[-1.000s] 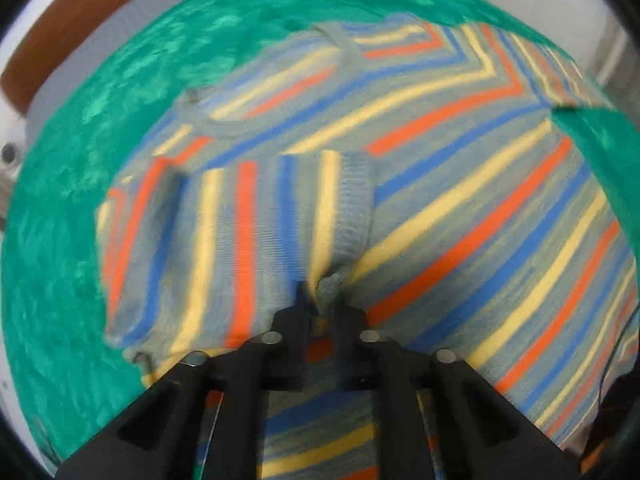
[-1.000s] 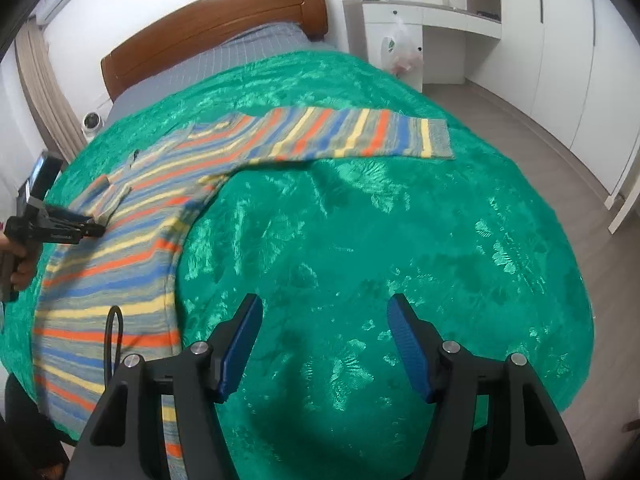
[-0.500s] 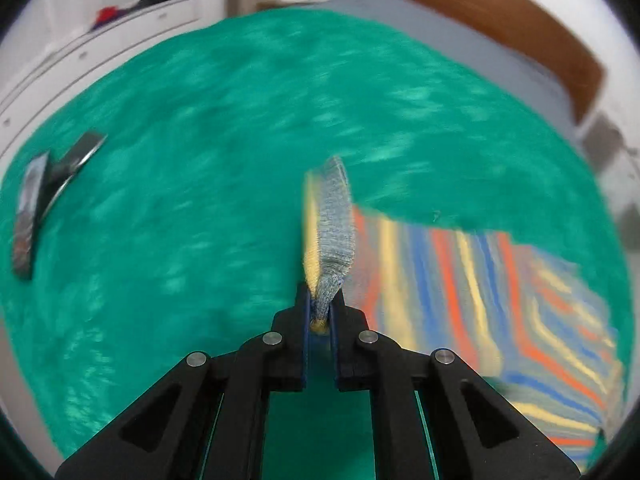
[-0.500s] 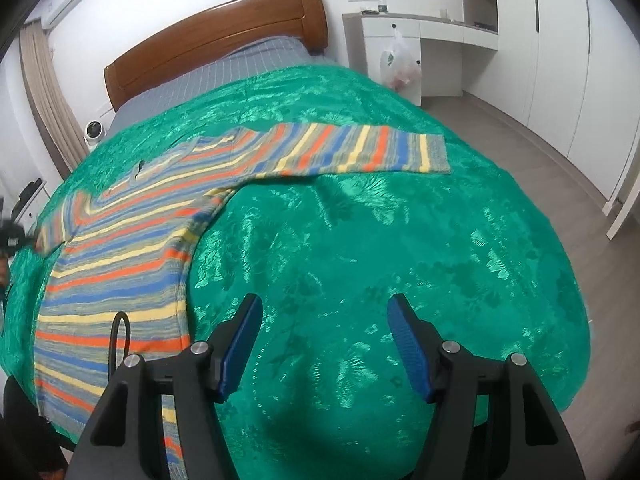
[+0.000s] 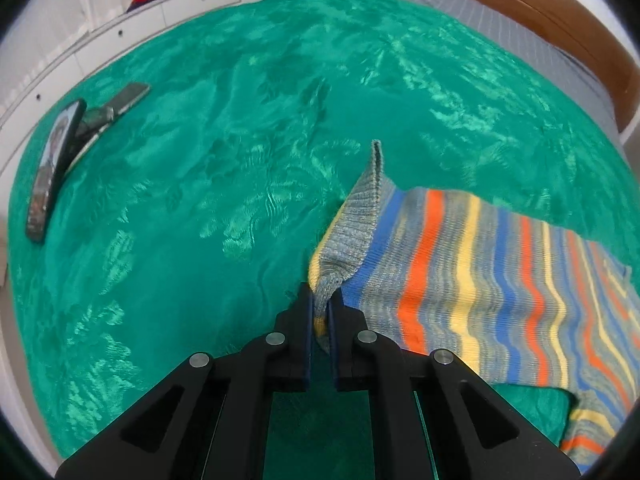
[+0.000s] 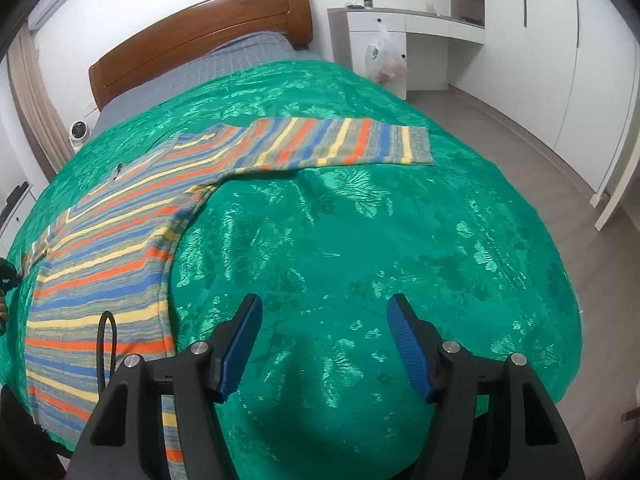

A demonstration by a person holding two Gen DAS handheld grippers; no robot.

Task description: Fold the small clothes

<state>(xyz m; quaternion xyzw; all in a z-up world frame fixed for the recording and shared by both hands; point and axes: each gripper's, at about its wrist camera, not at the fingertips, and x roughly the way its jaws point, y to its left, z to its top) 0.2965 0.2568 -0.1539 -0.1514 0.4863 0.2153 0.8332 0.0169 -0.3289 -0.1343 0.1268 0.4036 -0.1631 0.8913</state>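
The left gripper [image 5: 321, 300] is clenched on the grey ribbed cuff [image 5: 352, 236] of the striped sweater [image 6: 120, 240], whose sleeve runs off to the right over the green bedspread [image 5: 240, 160]. The right gripper [image 6: 324, 344] hangs released above bare bedspread at the near edge, with the sweater spread flat to its left and the other sleeve [image 6: 340, 144] stretched out toward the far right. 2 phones [image 5: 60, 152] lie at the far left of the bed.

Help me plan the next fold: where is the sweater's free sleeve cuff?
In the right wrist view, the cuff lies flat on the green bedspread, upper centre, at the outstretched sleeve's right end, towards the white desk.
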